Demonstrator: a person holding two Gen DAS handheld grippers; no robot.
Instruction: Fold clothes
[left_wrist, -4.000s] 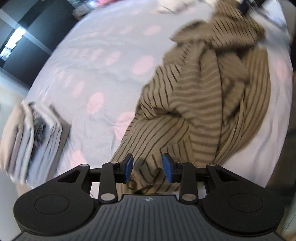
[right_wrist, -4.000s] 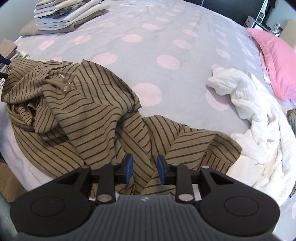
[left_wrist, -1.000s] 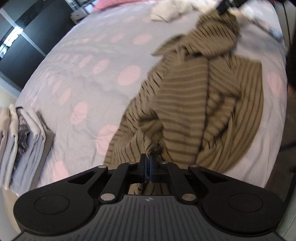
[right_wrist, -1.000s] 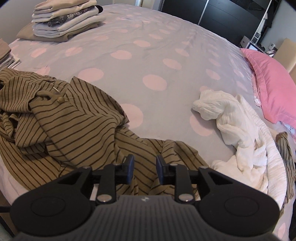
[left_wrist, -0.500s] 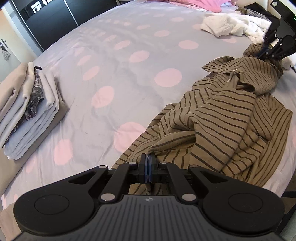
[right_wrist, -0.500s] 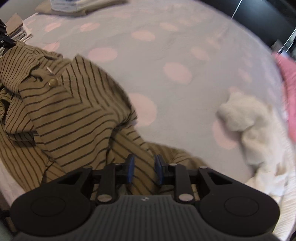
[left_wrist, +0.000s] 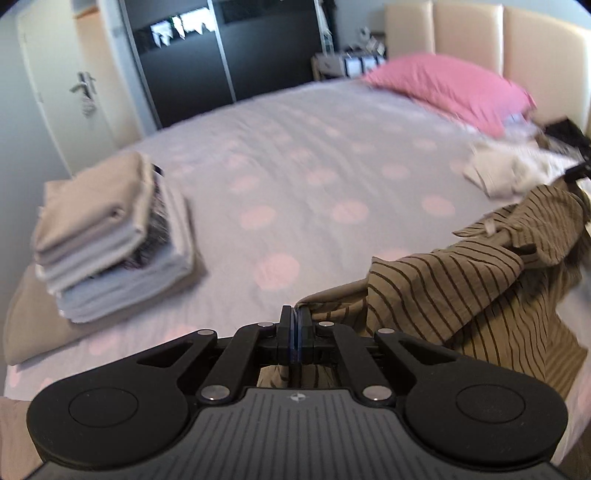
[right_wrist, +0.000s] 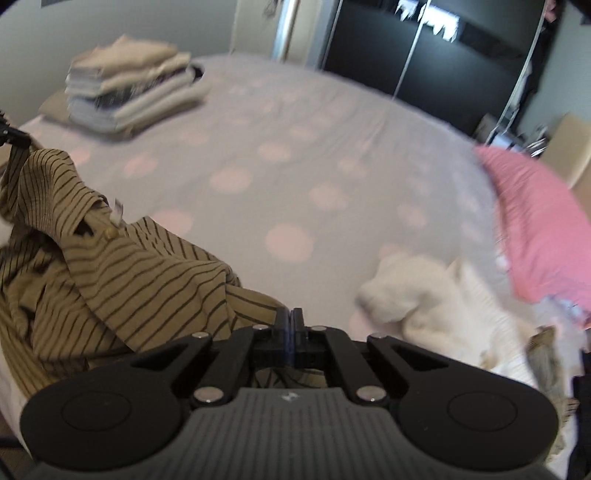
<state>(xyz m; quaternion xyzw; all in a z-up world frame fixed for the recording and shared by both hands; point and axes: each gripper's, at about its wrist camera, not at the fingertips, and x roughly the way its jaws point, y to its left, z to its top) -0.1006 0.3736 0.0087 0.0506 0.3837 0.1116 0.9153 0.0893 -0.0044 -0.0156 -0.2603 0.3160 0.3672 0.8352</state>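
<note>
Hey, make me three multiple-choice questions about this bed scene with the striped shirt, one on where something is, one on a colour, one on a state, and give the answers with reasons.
1. Where does the stack of folded grey and beige clothes sit, seen from the left wrist camera?
A. at the left near corner of the bed
B. on the pillow
C. on the floor

2. What colour is the pillow by the headboard?
A. white
B. pink
C. green

3. How do the two grippers stand?
A. both open
B. only the left shut
C. both shut on the shirt

Answers:
1 A: the stack of folded clothes lies at the left of the dotted lilac bedsheet, near the bed's edge.
2 B: the pillow is plainly pink.
3 C: the left gripper and the right gripper each have their blue pads pressed together on the olive-brown striped shirt.
</note>
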